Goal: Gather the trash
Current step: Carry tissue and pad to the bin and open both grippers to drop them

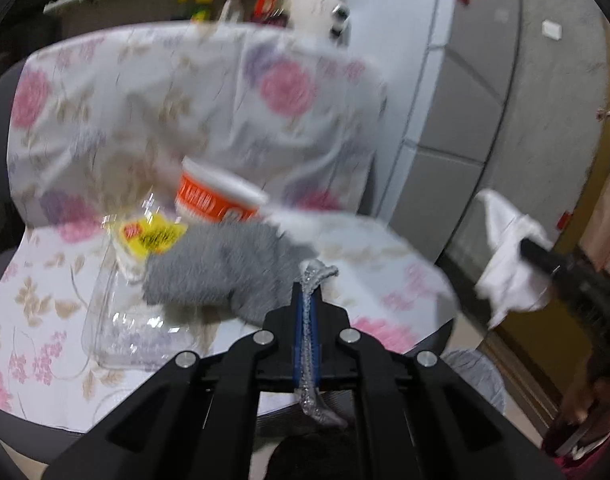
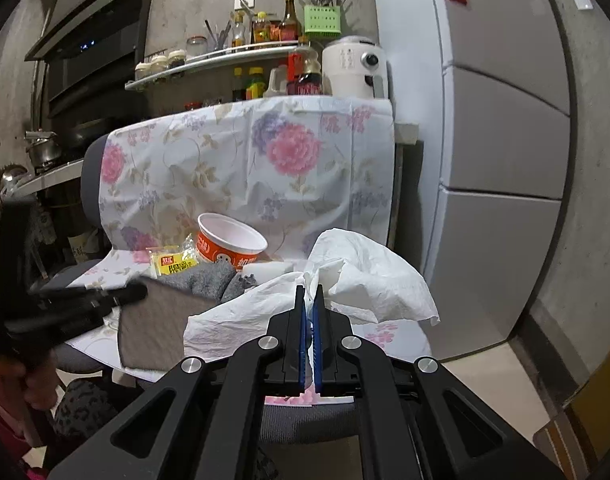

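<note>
Trash is half grabbed: left hand-held gripper (image 1: pixel 307 300) pinches a grey wrapper strip (image 1: pixel 311 280), right hand-held gripper (image 2: pixel 309 304) pinches the white tissue (image 2: pixel 345 280) over the chair seat's (image 2: pixel 385 336) front edge. I'd lift slowly, avoiding the noodle cup (image 2: pixel 231 246).

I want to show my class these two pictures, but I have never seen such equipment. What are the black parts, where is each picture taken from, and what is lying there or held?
A person holds a two-fingered grabbing tool in each hand; a camera on each looks along its fingers. The left gripper is shut on a grey cloth. The right gripper is shut on a white paper tissue. On the chair's flowered cover lie an orange cup, a yellow-labelled wrapper and a clear plastic tray.
</note>
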Available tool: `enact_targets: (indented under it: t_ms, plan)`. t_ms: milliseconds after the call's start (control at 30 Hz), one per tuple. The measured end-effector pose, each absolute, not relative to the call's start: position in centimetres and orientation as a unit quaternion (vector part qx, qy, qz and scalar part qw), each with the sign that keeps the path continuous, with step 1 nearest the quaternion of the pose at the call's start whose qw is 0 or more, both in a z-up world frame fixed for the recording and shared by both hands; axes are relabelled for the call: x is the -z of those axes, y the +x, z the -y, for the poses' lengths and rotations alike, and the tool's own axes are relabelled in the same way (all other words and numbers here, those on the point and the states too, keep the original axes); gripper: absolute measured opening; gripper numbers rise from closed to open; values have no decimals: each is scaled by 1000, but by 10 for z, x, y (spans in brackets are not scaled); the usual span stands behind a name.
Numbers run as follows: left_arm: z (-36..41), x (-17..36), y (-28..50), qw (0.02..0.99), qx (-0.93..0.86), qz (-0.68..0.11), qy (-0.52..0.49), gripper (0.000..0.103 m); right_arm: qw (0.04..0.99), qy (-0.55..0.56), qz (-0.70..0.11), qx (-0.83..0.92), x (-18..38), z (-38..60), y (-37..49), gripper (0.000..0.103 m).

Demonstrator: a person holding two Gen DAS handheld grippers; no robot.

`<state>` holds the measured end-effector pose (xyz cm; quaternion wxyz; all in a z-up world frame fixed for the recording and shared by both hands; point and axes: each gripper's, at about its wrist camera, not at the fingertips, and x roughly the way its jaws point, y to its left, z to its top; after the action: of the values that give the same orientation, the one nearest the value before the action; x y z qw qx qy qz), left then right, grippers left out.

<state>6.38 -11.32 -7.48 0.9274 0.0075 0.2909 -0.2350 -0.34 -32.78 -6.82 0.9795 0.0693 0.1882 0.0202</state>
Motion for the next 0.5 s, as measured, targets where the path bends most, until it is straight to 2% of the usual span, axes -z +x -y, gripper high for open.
enact_targets:
  t_ms: [233, 500]
  plan:
    - [156, 56, 31, 916, 306, -258, 17, 1, 980, 67, -185, 18, 67, 345, -44, 3]
    - [236, 71, 9, 881, 397, -255, 41, 1, 971, 78, -212, 75, 95, 400, -86, 3]
